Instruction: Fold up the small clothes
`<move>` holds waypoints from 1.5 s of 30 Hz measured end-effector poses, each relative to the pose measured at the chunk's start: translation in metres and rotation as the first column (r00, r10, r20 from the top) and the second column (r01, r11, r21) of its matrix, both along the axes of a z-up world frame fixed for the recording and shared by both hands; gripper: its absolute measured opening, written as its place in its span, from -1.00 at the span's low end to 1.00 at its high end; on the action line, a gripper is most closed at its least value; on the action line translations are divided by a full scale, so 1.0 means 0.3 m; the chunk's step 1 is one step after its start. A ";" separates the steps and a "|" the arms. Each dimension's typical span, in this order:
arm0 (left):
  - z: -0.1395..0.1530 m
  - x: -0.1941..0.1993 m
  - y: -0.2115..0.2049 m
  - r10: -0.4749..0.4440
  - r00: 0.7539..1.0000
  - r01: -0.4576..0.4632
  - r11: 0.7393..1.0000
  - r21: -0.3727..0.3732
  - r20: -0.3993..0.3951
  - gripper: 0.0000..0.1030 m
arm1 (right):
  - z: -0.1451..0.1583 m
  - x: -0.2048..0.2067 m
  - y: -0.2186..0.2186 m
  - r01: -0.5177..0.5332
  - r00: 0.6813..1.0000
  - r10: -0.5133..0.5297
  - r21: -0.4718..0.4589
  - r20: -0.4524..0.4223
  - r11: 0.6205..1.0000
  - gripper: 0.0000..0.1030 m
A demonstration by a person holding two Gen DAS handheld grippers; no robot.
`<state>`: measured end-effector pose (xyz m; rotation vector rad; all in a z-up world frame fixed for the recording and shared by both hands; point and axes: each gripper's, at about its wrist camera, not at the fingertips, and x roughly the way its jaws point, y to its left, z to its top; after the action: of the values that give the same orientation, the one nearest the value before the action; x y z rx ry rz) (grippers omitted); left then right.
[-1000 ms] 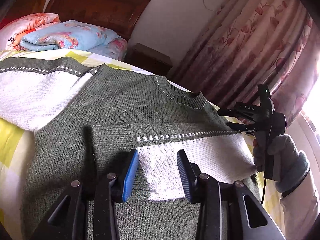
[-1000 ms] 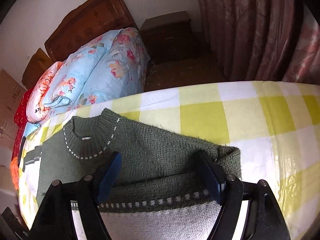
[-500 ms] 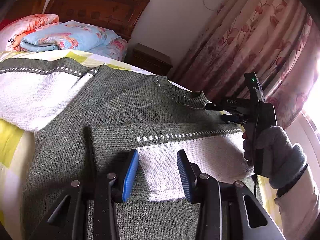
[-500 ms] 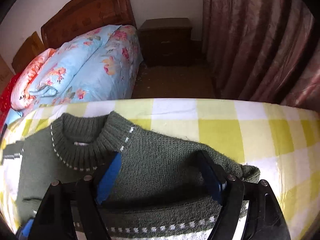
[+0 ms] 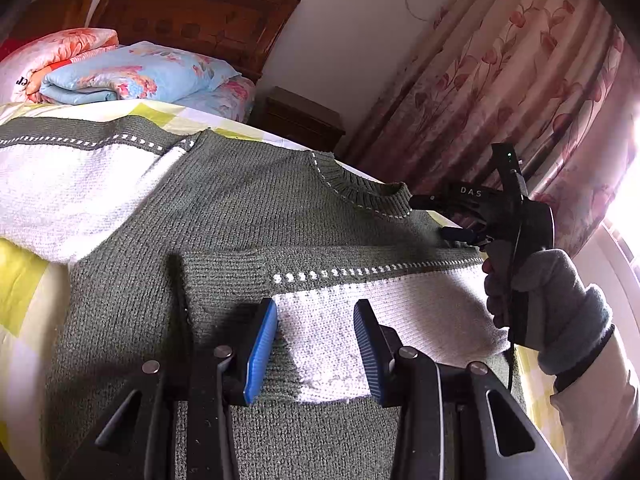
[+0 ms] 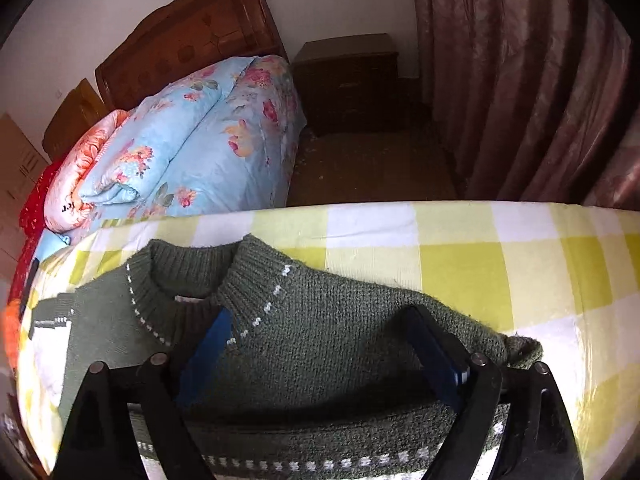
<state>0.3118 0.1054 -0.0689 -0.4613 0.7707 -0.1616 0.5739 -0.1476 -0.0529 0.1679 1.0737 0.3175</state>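
Observation:
A green and white knitted sweater (image 5: 248,208) lies flat on the yellow-checked bed sheet (image 6: 480,256). One sleeve (image 5: 380,292) is folded across its chest, and the other sleeve (image 5: 60,184) lies spread out to the left. My left gripper (image 5: 316,332) is open just above the white part of the folded sleeve, pinching nothing. My right gripper (image 5: 434,218), held by a gloved hand (image 5: 552,292), hovers at the shoulder beside the collar (image 5: 360,184). In the right wrist view the right gripper (image 6: 320,344) stands wide open over the green shoulder, its left finger near the collar (image 6: 188,276).
Folded floral quilts (image 5: 132,72) are piled at the head of the bed below a wooden headboard (image 5: 192,12). A dark nightstand (image 6: 348,80) and floral curtains (image 5: 500,80) stand beyond the bed's far edge, with bare floor between.
The right gripper has moved from the sweater's outer edge across the shoulder toward the collar. The left gripper and the sweater have not moved.

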 end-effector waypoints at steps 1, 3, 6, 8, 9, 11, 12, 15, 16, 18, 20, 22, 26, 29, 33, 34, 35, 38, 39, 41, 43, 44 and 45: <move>0.000 -0.001 0.001 0.000 1.000 0.000 1.000 -0.001 0.000 -0.22 | 0.008 -0.007 -0.024 0.015 1.000 -0.015 0.034 -0.016 0.999 1.00; 0.000 -0.001 0.000 0.001 1.000 -0.001 1.000 -0.001 0.000 -0.22 | 0.038 -0.038 -0.080 0.053 0.999 -0.053 0.098 -0.002 0.994 1.00; 0.001 -0.001 0.000 0.001 1.000 -0.001 1.000 0.000 0.000 -0.22 | 0.053 -0.106 -0.148 0.082 0.996 -0.084 0.128 0.017 0.988 1.00; 0.001 0.000 -0.001 0.000 1.000 0.000 1.000 -0.001 0.000 -0.22 | 0.022 -0.105 -0.171 0.073 0.997 -0.073 0.111 -0.006 0.991 1.00; 0.000 0.000 -0.002 -0.001 1.000 0.001 1.000 -0.002 0.002 -0.22 | -0.001 -0.090 -0.183 0.066 0.998 -0.065 0.116 -0.019 0.991 1.00; 0.001 -0.001 -0.003 -0.002 1.000 0.002 1.000 0.000 0.002 -0.22 | -0.002 -0.071 -0.193 0.061 0.998 -0.059 0.129 -0.014 0.990 1.00; 0.002 -0.003 -0.003 -0.001 1.000 0.001 1.000 -0.002 0.003 -0.22 | 0.004 -0.068 -0.191 0.064 0.998 -0.063 0.121 -0.016 0.991 1.00; 0.001 -0.004 -0.002 -0.001 1.000 0.001 1.000 -0.004 0.003 -0.22 | 0.034 -0.097 -0.170 0.087 0.996 -0.089 0.118 0.009 0.989 1.00; 0.001 -0.004 -0.002 -0.001 1.000 0.001 1.000 -0.004 0.003 -0.22 | 0.052 -0.129 -0.168 0.073 0.997 -0.077 0.134 0.025 0.988 1.00; 0.001 -0.005 -0.001 -0.001 1.000 0.001 1.000 -0.004 0.003 -0.22 | 0.086 -0.221 -0.165 0.027 0.998 -0.034 0.116 0.059 0.993 1.00; 0.001 -0.004 -0.001 -0.001 1.000 0.001 1.000 -0.005 0.003 -0.22 | 0.107 -0.319 -0.138 -0.018 0.994 0.017 0.013 0.111 1.000 1.00; 0.001 -0.003 -0.001 -0.001 1.000 0.001 1.000 -0.004 0.003 -0.22 | 0.082 -0.389 -0.118 -0.064 0.990 0.073 -0.080 0.120 0.995 1.00; 0.001 -0.002 -0.002 -0.004 1.000 0.004 1.000 -0.002 0.002 -0.22 | -0.017 -0.400 -0.120 -0.083 0.984 0.113 -0.203 0.140 0.976 1.00; 0.000 -0.002 0.000 -0.002 1.000 0.002 1.000 -0.006 0.004 -0.22 | 0.013 -0.427 -0.143 0.003 0.991 0.024 -0.199 0.131 0.980 1.00; 0.001 0.000 -0.001 -0.001 1.000 0.001 1.000 -0.006 0.004 -0.21 | 0.067 -0.566 -0.061 -0.051 0.975 0.092 -0.197 0.204 0.979 1.00; 0.001 0.000 -0.001 -0.001 1.000 0.001 1.000 -0.006 0.004 -0.20 | 0.054 -0.588 -0.015 -0.070 0.970 0.121 -0.235 0.211 0.969 1.00; 0.001 0.000 -0.001 -0.001 1.000 0.001 1.000 -0.006 0.004 -0.20 | 0.031 -0.605 0.016 -0.092 0.967 0.151 -0.271 0.205 0.958 1.00; 0.000 0.000 -0.001 -0.001 1.000 0.001 1.000 -0.011 0.004 -0.20 | -0.033 -0.609 0.016 -0.079 0.975 0.128 -0.256 0.181 0.963 1.00; 0.000 0.001 0.001 0.000 1.000 0.000 1.000 -0.014 0.005 -0.20 | -0.033 -0.606 0.001 -0.068 0.980 0.110 -0.243 0.166 0.968 1.00; 0.000 0.002 0.002 0.000 1.000 0.000 1.000 -0.016 0.004 -0.20 | -0.005 -0.621 -0.010 -0.016 0.983 0.062 -0.252 0.172 0.967 1.00; -0.001 0.002 0.004 0.000 1.000 0.000 1.000 -0.022 0.004 -0.20 | 0.033 -0.663 -0.006 -0.019 0.974 0.061 -0.191 0.220 0.981 1.00; -0.001 0.002 0.007 0.000 1.000 0.000 1.000 -0.027 0.004 -0.20 | 0.039 -0.684 0.007 -0.045 0.969 0.086 -0.175 0.234 0.984 1.00; -0.002 0.002 0.011 0.001 1.000 0.000 0.999 -0.036 0.004 -0.20 | 0.031 -0.699 0.025 -0.061 0.967 0.105 -0.186 0.233 0.981 1.00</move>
<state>0.3123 0.1087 -0.0695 -0.4950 0.7646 -0.1760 0.3642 -0.1401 -0.0437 -0.0749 0.8629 0.3076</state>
